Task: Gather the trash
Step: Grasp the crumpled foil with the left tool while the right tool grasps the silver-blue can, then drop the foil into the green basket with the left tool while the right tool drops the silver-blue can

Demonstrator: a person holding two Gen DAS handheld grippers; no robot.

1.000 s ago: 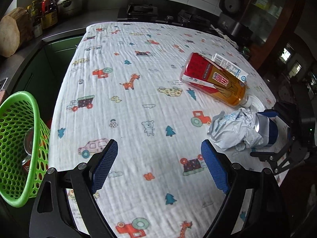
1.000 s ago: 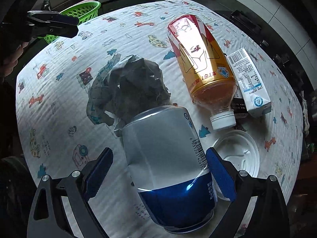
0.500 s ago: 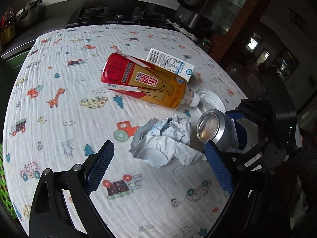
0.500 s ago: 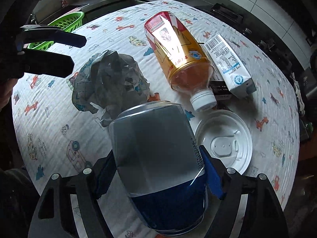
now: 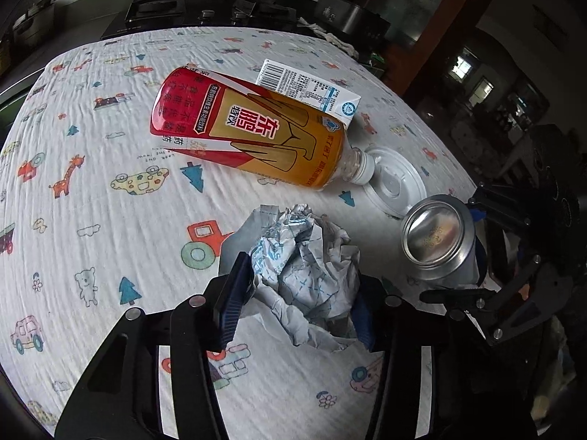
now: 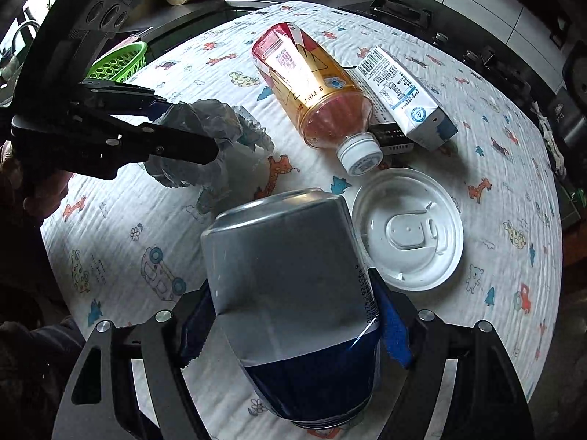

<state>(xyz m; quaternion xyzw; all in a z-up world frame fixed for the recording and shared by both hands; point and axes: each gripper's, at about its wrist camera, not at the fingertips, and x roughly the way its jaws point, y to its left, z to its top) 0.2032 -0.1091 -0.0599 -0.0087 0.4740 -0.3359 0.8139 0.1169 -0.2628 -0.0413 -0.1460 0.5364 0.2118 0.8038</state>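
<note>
My left gripper [image 5: 295, 306] is shut on a crumpled grey-white paper wrapper [image 5: 304, 267] low over the cartoon-print tablecloth; the wrapper also shows in the right wrist view [image 6: 205, 135], pinched in that gripper [image 6: 176, 128]. My right gripper [image 6: 293, 326] is shut on a silver and blue drink can [image 6: 293, 282], lifted off the cloth. The can shows in the left wrist view [image 5: 438, 242] at the right. A red and gold tea bottle [image 5: 253, 128], a white milk carton [image 5: 308, 88] and a white plastic lid [image 6: 407, 238] lie on the table.
A green plastic basket [image 6: 117, 64] sits past the table's far left edge in the right wrist view. A small dark box [image 6: 390, 139] lies under the carton. Kitchen counters with a stove [image 5: 154, 11] and pots surround the table.
My left gripper swung right from the basket side to the wrapper and closed on it. My right gripper closed on the can and lifted it.
</note>
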